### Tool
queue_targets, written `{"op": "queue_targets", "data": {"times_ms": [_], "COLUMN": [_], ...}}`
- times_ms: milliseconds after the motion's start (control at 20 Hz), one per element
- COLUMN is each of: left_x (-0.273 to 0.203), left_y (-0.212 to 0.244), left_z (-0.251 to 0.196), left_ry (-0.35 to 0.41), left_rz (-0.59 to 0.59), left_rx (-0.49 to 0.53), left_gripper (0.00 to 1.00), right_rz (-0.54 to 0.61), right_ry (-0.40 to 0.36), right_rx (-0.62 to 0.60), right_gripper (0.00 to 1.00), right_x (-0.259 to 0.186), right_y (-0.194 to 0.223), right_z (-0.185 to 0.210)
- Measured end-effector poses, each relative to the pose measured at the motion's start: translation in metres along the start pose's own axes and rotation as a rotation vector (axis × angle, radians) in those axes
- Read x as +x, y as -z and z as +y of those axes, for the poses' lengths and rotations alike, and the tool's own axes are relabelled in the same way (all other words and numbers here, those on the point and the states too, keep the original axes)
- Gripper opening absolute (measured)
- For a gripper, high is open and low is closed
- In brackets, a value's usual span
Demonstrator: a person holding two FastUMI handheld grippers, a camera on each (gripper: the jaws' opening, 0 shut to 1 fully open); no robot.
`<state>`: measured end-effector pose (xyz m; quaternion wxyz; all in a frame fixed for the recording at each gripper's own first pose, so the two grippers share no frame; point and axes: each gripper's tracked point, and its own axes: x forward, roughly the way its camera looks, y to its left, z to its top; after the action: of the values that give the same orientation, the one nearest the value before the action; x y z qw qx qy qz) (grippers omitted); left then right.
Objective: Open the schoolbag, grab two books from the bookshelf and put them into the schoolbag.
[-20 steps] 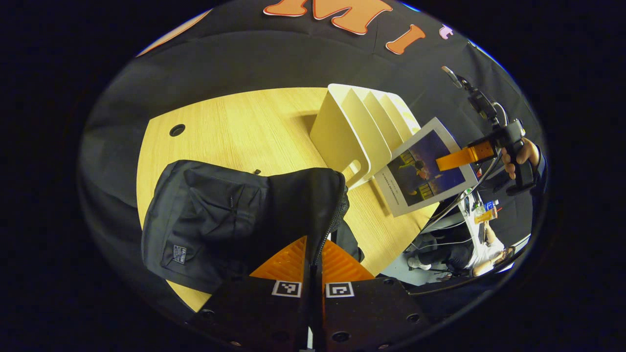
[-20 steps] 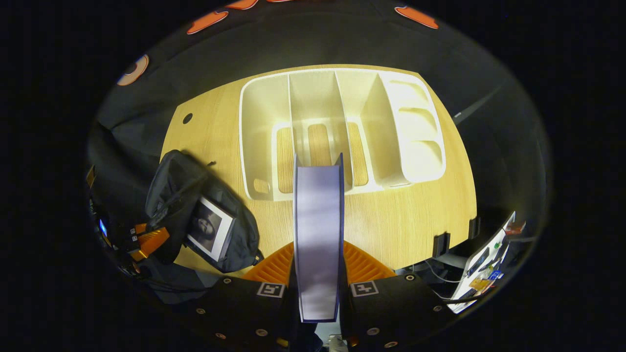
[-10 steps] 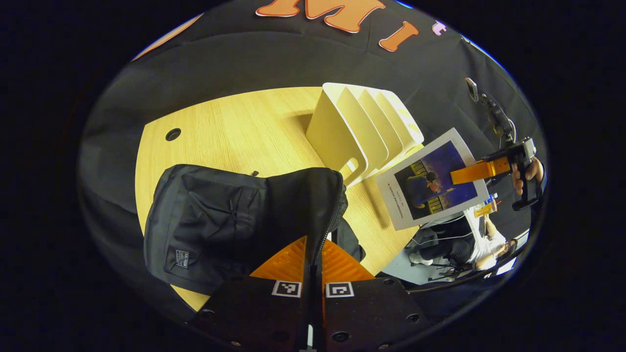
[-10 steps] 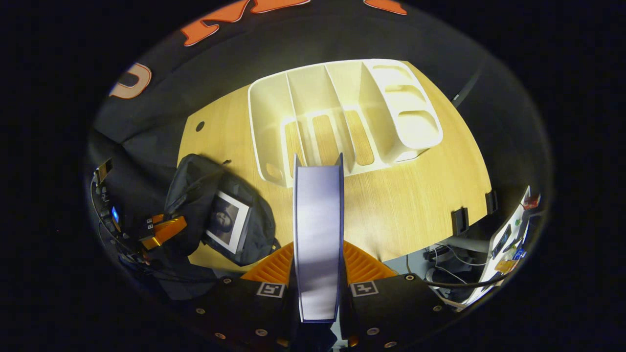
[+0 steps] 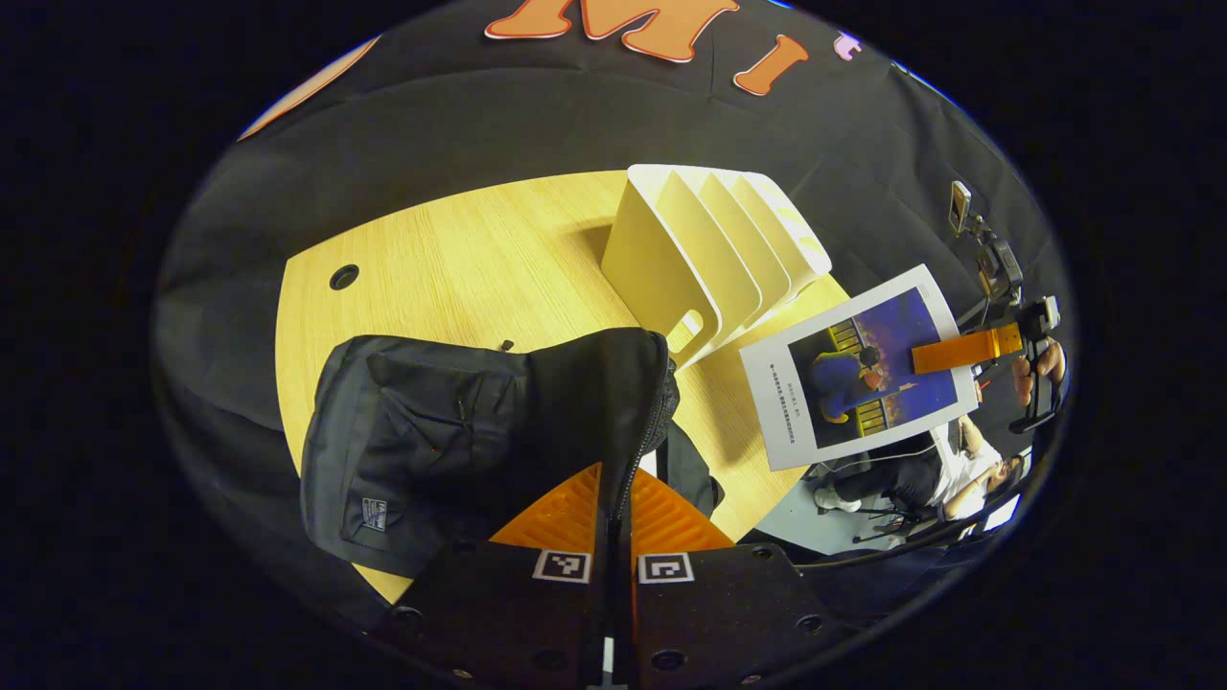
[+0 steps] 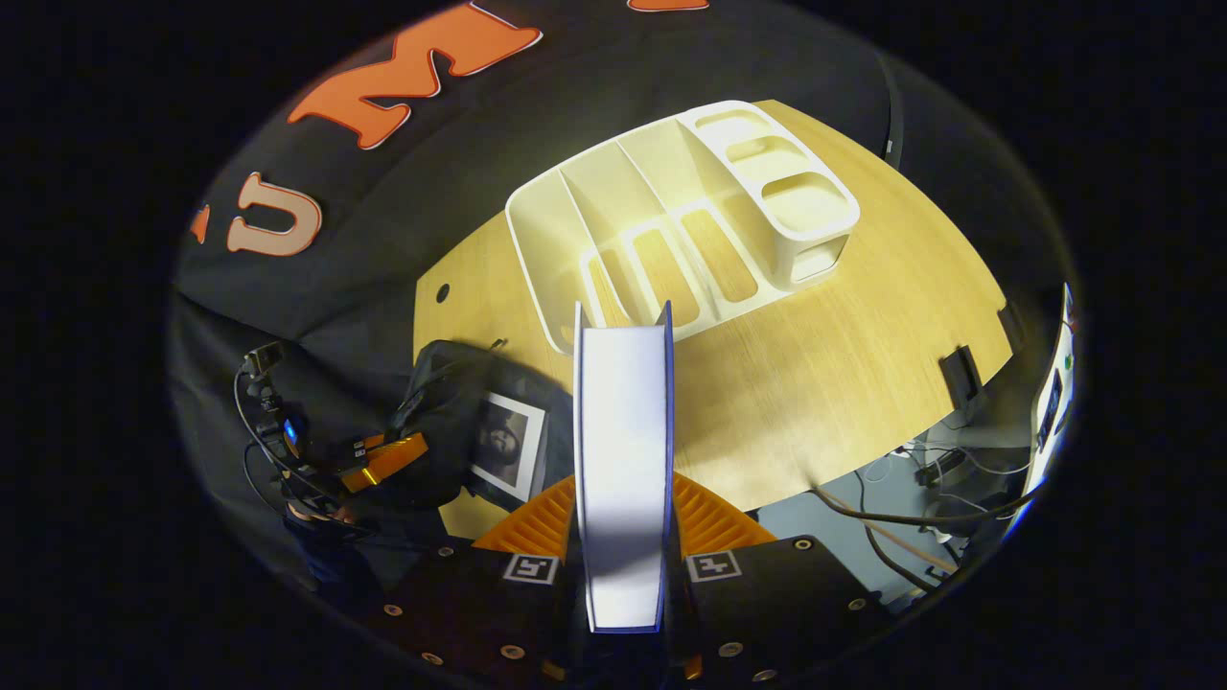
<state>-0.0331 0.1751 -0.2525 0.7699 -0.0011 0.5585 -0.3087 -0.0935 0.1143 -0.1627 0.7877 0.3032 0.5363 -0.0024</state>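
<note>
On the table [image 6: 844, 345] the bookshelf [image 6: 671, 220] stands toward the far edge, and the schoolbag [image 5: 460, 431] lies nearer than the bookshelf, to its left in the right gripper view. One book [image 6: 508, 443] sits in the schoolbag. A second book [image 5: 863, 369] hangs in the air off the bookshelf's near right corner in the left gripper view.

Pale wooden table [image 5: 460, 259] with a round cable hole [image 5: 343, 278] near its far left corner; two dark clips [image 6: 957, 369] fixed on its right edge. Cables [image 6: 896, 522] trailed over grey floor [image 6: 863, 498] beyond the near right corner.
</note>
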Motion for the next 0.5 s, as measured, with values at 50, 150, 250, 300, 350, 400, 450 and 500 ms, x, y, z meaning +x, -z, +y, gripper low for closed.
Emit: {"op": "queue_targets", "data": {"times_ms": [50,150,250,300,350,400,450,500], "left_x": [-0.003,-0.01,-0.016,-0.017,-0.018,-0.019,-0.021,-0.023], "left_y": [-0.002,-0.006,-0.01,-0.01,-0.011,-0.012,-0.014,-0.015], "left_z": [0.0,0.001,0.003,0.003,0.003,0.004,0.002,0.0], "left_ry": [-0.001,-0.009,-0.013,-0.015,-0.019,-0.024,-0.022,-0.021], "left_rz": [0.001,-0.002,-0.003,-0.005,-0.005,-0.009,-0.016,-0.018], "left_rx": [0.004,0.011,0.014,0.018,0.021,0.026,0.028,0.034], "left_gripper": [0.04,0.04,0.04,0.04,0.04,0.04,0.04,0.04], "right_rz": [-0.009,-0.025,-0.03,-0.032,-0.033,-0.029,-0.026,-0.024], "right_ry": [-0.033,-0.103,-0.155,-0.178,-0.195,-0.212,-0.227,-0.244], "right_rx": [0.016,0.044,0.06,0.057,0.059,0.064,0.074,0.075], "right_gripper": [0.34,0.34,0.34,0.34,0.34,0.34,0.34,0.34], "right_x": [0.002,0.007,0.014,0.017,0.02,0.022,0.028,0.035], "right_y": [0.001,0.006,0.013,0.017,0.019,0.02,0.02,0.023], "right_z": [0.003,0.012,0.019,0.021,0.024,0.028,0.034,0.042]}}
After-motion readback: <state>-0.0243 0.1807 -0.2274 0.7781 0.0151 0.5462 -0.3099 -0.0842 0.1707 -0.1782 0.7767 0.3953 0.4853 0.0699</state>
